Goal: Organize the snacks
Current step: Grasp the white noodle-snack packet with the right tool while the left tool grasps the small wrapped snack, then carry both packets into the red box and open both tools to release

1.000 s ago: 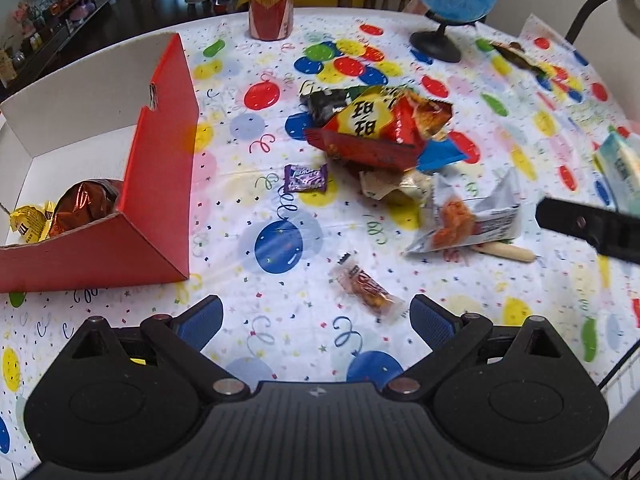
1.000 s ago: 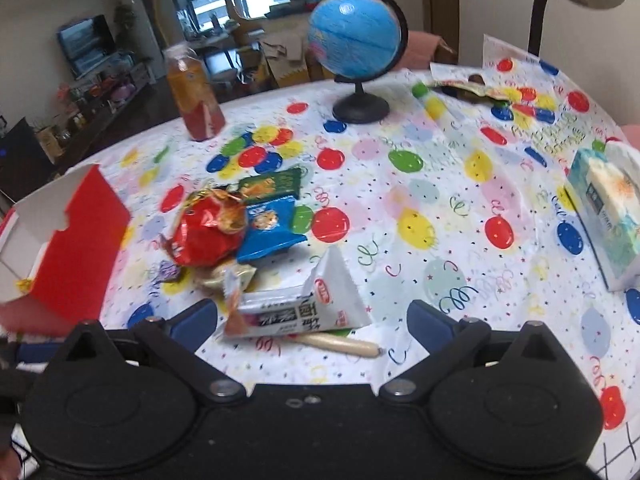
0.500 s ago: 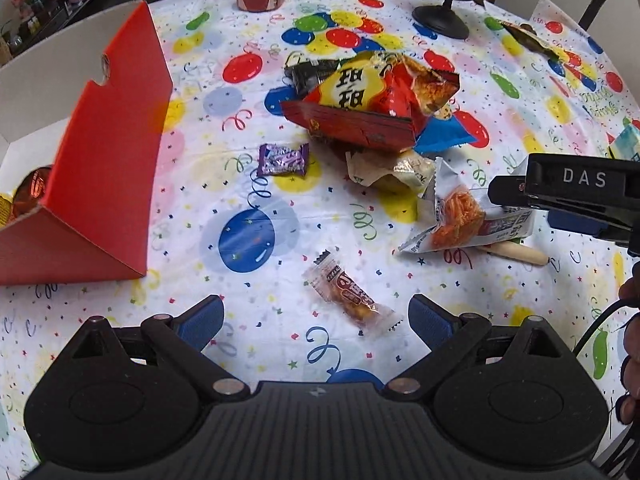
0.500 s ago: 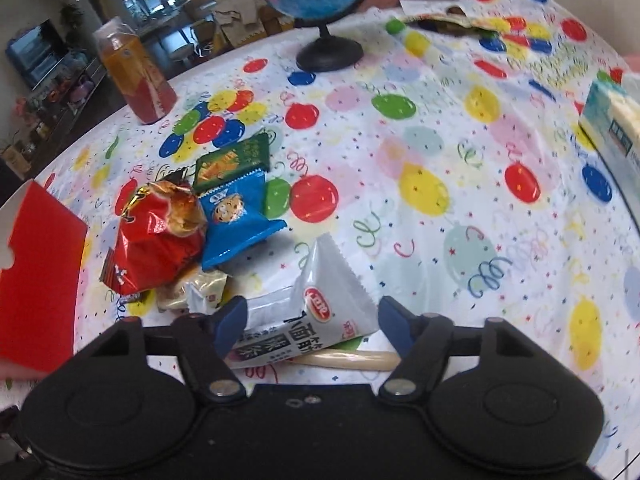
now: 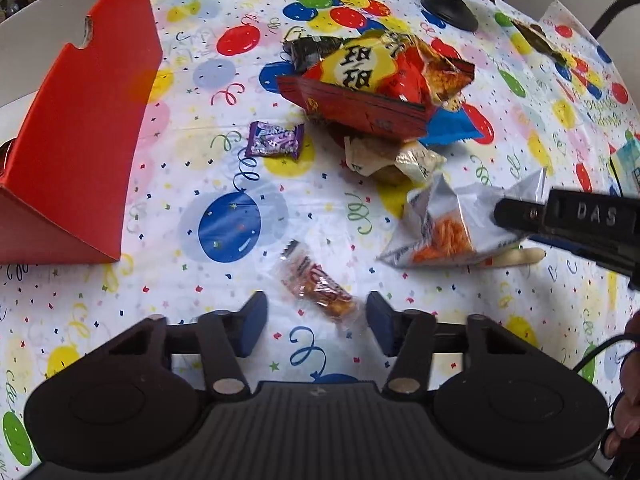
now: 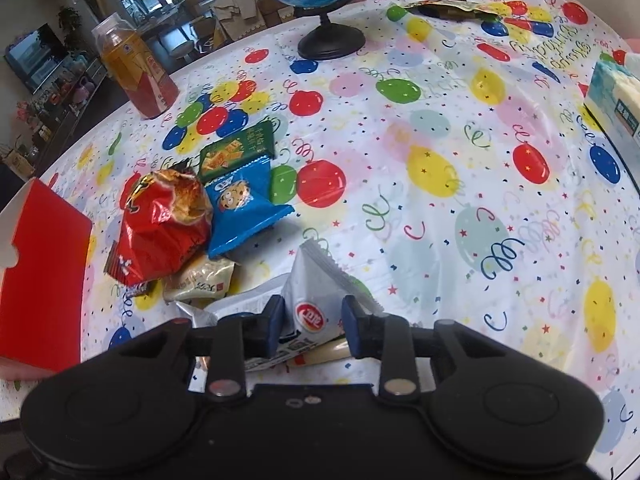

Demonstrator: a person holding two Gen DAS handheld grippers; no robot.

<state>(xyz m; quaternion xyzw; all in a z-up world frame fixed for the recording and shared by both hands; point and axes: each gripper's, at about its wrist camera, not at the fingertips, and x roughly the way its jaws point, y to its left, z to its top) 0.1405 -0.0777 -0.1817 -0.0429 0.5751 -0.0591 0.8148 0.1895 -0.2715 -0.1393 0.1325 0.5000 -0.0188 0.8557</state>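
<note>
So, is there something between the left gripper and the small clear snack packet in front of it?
Nothing visible. The clear snack packet lies flat on the tablecloth, its near end already between the open fingers of the left gripper. The purple candy lies well beyond it.

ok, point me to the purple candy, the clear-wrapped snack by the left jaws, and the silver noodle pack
purple candy (image 5: 273,145): left wrist view, middle of the wrapper.
clear-wrapped snack (image 5: 319,283): left wrist view, on the reddish filling.
silver noodle pack (image 6: 310,304): right wrist view, beside the red logo, between the right jaws.
</note>
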